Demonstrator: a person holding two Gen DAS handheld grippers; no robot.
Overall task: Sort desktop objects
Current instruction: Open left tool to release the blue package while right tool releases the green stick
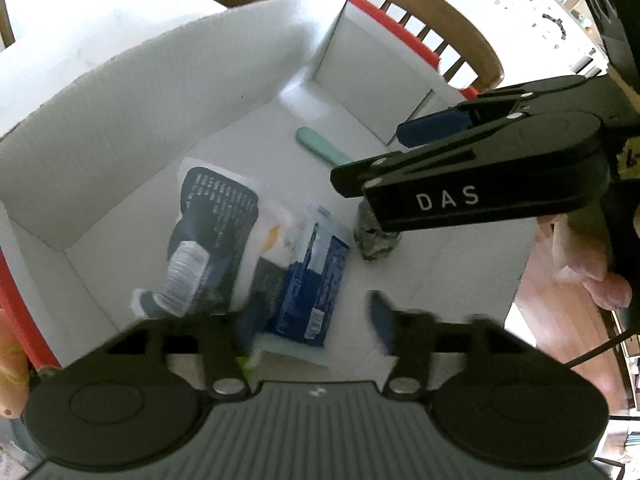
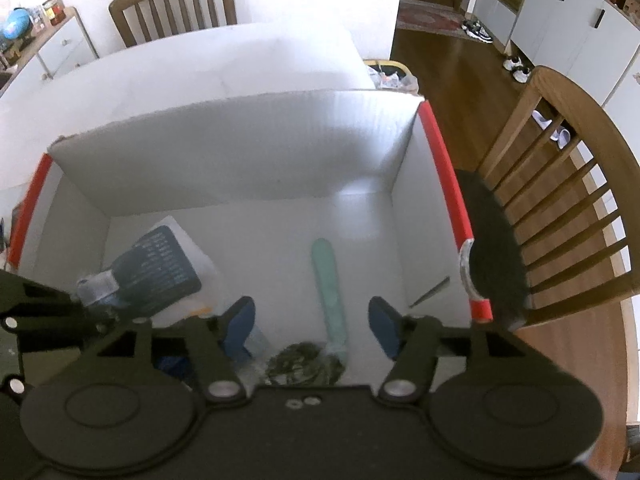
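Both claws pointed steeply down into the white box (image 2: 240,140). The left claw (image 1: 312,320) stood spread above the blue packet (image 1: 312,280), gripping nothing. The right claw (image 2: 312,324) stood spread, the mint stick (image 2: 330,280) and dark foil wad (image 2: 304,364) lying beneath it, unheld.

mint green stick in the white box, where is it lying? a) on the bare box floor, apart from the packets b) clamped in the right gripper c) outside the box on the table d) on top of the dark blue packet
a: the mint green stick lies flat on the white box floor, clear of the packets, and neither open gripper holds it.
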